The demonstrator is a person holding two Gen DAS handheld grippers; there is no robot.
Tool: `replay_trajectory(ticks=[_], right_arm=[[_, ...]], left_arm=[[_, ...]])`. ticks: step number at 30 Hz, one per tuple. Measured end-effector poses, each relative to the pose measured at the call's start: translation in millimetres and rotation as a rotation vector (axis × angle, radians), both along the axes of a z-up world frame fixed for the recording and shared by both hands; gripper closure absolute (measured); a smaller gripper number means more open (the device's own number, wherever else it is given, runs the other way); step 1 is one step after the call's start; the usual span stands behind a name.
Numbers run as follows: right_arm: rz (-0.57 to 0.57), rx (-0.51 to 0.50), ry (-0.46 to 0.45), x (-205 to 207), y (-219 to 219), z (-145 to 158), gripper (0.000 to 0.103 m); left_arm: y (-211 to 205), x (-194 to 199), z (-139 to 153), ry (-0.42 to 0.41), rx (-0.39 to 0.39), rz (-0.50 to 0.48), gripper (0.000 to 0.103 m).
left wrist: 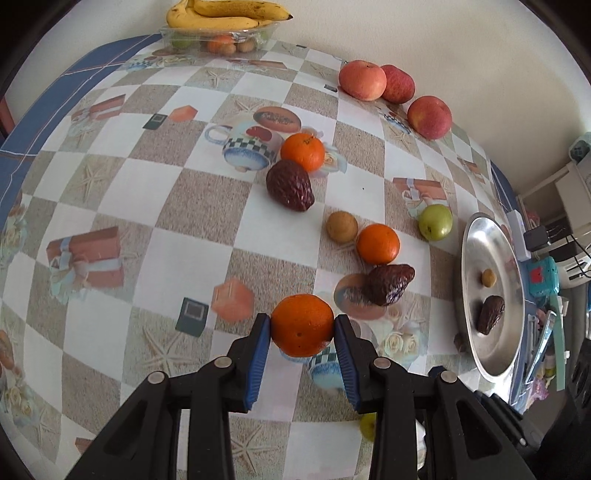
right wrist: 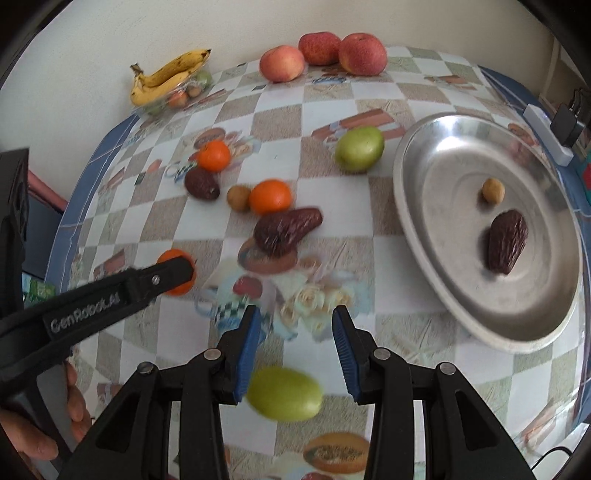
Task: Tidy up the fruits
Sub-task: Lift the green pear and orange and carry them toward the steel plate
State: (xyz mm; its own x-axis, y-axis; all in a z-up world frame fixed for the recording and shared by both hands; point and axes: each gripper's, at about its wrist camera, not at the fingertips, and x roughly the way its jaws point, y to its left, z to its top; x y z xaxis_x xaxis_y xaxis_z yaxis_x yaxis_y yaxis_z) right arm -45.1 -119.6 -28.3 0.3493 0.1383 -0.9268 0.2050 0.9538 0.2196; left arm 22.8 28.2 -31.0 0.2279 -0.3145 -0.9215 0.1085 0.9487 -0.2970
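Observation:
My left gripper (left wrist: 302, 325) is shut on an orange (left wrist: 302, 325), held just above the patterned tablecloth; the same orange (right wrist: 177, 271) shows in the right wrist view behind the left gripper's finger. My right gripper (right wrist: 295, 332) is open and empty, over a green fruit (right wrist: 284, 393) lying between its fingers' bases. Loose on the cloth lie two more oranges (left wrist: 303, 151) (left wrist: 378, 243), two dark wrinkled fruits (left wrist: 290, 184) (left wrist: 389, 284), a small brown fruit (left wrist: 342, 226) and a green fruit (left wrist: 435, 222). A metal tray (right wrist: 443, 177) holds a dark fruit (right wrist: 506, 242) and a small brown fruit (right wrist: 493, 190).
Three red apples (left wrist: 362, 80) (left wrist: 398, 83) (left wrist: 429, 117) sit by the far wall. A clear container (left wrist: 218, 37) with bananas (left wrist: 221, 14) on top stands at the far left. The tray sits near the table's right edge; a white power strip (right wrist: 546, 133) lies behind it.

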Motion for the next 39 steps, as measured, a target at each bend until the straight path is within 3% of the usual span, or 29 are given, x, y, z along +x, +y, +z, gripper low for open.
replay_trajectory(ticks=[6,18,25,28,32,39], right_arm=[[0.016,0.0,0.032,-10,6,-6,0.053],[0.059,0.021,0.07,-7,12,-16,0.049],[0.1,0.043,0.086,-4,20,-21,0.049],[0.109,0.055,0.073,-4,21,-20,0.058],[0.109,0.057,0.068,-4,21,-19,0.059],[0.055,0.071,-0.008,-4,10,-2,0.059]], left_arm=[[4,-2,-4,0.015,-0.002,0.013,0.065],[5,1,-4,0.014,-0.01,0.019,0.065],[5,1,-4,0.013,-0.01,0.023,0.065],[5,2,-4,0.013,-0.01,0.023,0.065],[6,2,-4,0.014,-0.014,0.026,0.065],[5,2,-1,0.001,-0.026,0.017,0.065]])
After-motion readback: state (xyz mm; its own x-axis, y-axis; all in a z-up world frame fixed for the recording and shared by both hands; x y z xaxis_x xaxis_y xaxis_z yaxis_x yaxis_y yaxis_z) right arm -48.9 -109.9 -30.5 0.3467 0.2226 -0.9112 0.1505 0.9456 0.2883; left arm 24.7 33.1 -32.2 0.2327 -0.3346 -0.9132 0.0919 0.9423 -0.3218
